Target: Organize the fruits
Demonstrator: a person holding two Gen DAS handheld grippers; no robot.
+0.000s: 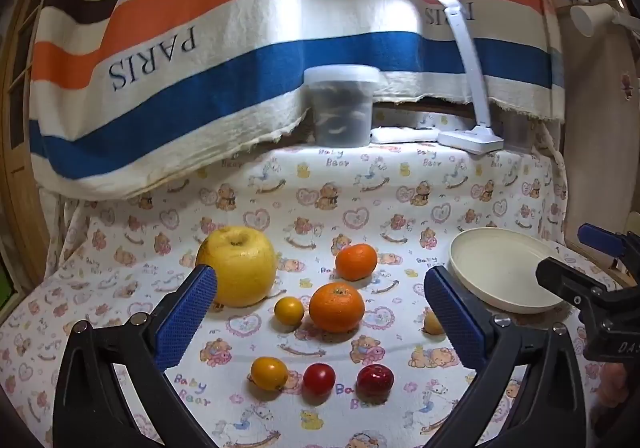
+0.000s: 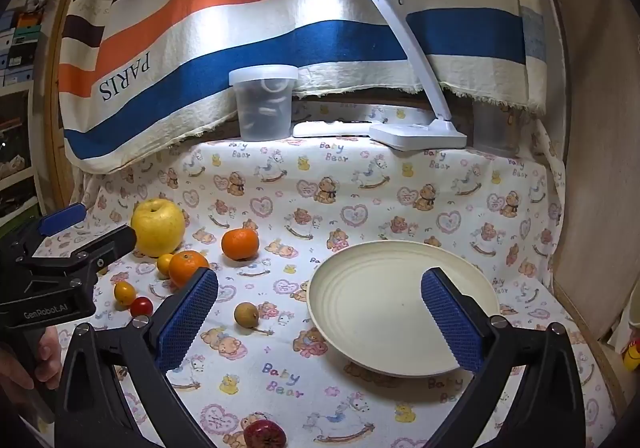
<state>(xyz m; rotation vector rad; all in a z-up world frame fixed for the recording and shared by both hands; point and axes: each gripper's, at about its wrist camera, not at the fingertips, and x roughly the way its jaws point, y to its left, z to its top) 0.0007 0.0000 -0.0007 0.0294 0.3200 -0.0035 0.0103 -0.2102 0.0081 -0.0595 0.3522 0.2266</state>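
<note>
Fruit lies on the bear-print cloth: a big yellow apple [image 1: 236, 268] [image 2: 158, 226], two oranges [image 1: 356, 261] [image 1: 337, 307], two small yellow tomatoes [image 1: 289, 311] [image 1: 269, 373], a red cherry tomato [image 1: 319, 379], a dark red fruit [image 1: 375, 378] [image 2: 264, 434] and a small brown fruit [image 2: 245, 314]. To their right stands a cream plate [image 2: 380, 308] [image 1: 500, 268] with nothing in it. My left gripper [image 1: 320, 274] hovers open over the fruit cluster. My right gripper [image 2: 320, 276] hovers open at the plate's left rim. Neither holds anything.
At the back stand a white desk lamp [image 2: 416, 136], a lidded clear tub [image 2: 264, 104], a flat white device [image 2: 332, 128] and a second clear container [image 2: 494, 128]. A striped cloth [image 2: 240, 28] hangs behind. A hand [image 2: 40, 360] grips the left tool.
</note>
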